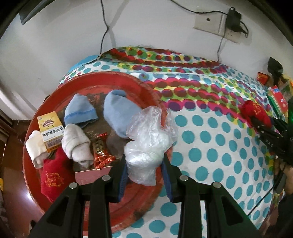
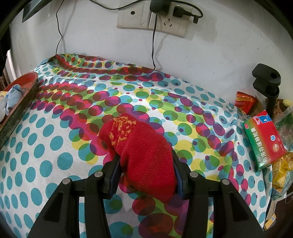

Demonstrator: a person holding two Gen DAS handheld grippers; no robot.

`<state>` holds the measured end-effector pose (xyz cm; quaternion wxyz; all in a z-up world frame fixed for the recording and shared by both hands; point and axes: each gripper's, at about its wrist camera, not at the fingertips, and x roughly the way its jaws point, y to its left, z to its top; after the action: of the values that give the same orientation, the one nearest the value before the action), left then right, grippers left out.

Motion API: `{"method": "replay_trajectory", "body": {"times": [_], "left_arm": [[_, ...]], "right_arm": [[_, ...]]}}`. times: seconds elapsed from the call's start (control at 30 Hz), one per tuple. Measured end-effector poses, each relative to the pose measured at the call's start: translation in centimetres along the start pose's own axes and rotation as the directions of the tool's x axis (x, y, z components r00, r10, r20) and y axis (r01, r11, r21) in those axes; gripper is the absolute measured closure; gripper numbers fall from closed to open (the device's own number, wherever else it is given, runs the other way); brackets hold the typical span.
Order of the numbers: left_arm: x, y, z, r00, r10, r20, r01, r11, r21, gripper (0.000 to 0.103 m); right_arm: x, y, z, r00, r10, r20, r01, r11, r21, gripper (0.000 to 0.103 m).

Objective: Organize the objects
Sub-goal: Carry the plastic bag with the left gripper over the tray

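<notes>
Left-wrist view, left to right. A round red tray [image 1: 60, 95] sits at the left end of a table covered by a dotted cloth [image 1: 210, 146]. In the tray, from its left side: a white sock [image 1: 34, 152] touching a yellow medicine box [image 1: 50, 130]; a red sock [image 1: 53, 177] below them; a second white sock [image 1: 77, 146]; a small blue sock [image 1: 79, 110]; a red-and-gold foil wrapper [image 1: 100, 152]; a larger blue sock [image 1: 119, 113]. The left gripper [image 1: 144, 172] is closed tight on a crumpled clear plastic bag [image 1: 148, 139], held over the tray's right rim. At far right the right gripper [image 1: 256, 120] appears small, its jaws hidden by the red sock it carries. Right-wrist view, left to right. The tray's rim [image 2: 20, 102] shows at the left edge, well apart from the right gripper [image 2: 146, 174]. Its jaws stand partly apart, both pads pressing the sides of a red knitted sock with an orange pattern [image 2: 142, 152], held above the cloth near the table's middle. At the right edge lies a green-and-red medicine box [image 2: 263, 142], beside an orange packet [image 2: 244, 102] and a black clamp stand [image 2: 265, 78]. On the wall above, a socket plate [image 2: 152, 16] holds plugged-in cables.
</notes>
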<state>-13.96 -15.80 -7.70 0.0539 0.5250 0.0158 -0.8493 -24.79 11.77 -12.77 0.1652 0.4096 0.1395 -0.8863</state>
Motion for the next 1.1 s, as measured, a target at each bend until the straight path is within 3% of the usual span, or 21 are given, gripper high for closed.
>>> {"method": "replay_trajectory", "body": {"times": [0.47, 1.1], "left_arm": [[1.9, 2.8, 0.1, 0.999, 0.015, -0.032, -0.016, 1.0, -0.025, 0.068], [2.6, 6.0, 0.8, 1.0, 0.024, -0.016, -0.024, 0.998, -0.051, 0.067]], "right_arm": [[0.0, 0.0, 0.0, 1.0, -0.003, 0.0, 0.003, 1.0, -0.002, 0.057], [-0.1, 0.1, 0.1, 1.0, -0.005, -0.001, 0.005, 1.0, -0.005, 0.057]]}}
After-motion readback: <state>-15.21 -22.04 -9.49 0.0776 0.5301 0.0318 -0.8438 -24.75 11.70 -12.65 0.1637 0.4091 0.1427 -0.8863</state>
